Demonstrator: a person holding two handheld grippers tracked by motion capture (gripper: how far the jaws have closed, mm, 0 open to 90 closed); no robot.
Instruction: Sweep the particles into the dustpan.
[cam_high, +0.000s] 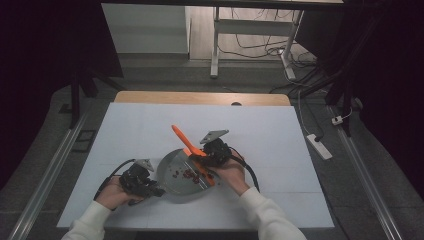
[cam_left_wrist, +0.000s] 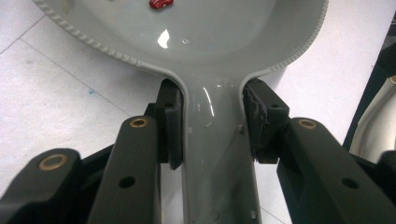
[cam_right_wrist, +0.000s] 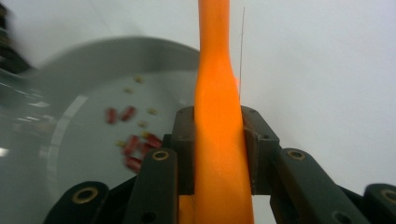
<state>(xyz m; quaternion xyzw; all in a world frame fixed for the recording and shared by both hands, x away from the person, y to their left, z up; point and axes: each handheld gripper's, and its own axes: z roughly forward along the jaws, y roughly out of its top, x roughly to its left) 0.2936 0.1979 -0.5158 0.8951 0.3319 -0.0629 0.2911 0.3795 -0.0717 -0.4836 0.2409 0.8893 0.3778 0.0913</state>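
Clearly the table was the biggest thing at stake: it was white and bare round the work, so whatever left the dustpan would scatter across it. That grey dustpan lay near the table's front edge, at about 6 o'clock from its middle, with its handle pointing toward 8 o'clock. The left gripper was clamped on that handle, and the left gripper view showed both pads pressing its sides just below the ribbed rim. The hold was narrow and near the neck, so I judged that a hard push from the other tool could twist the pan about the pads or tip its open edge up. The right gripper, at the pan's 2 o'clock edge, was closed on an orange brush, whose long end stuck out toward 11 o'clock; the right gripper view showed the brush squeezed between the jaws. Its working end was hidden under the hand, so I could not tell whether it touched the pan. The stick might have slid or swivelled in so small a grip. The red bits lay loose inside, right of the pan's centre, and a brisk sweep or a tilt could have flicked them over the rim.
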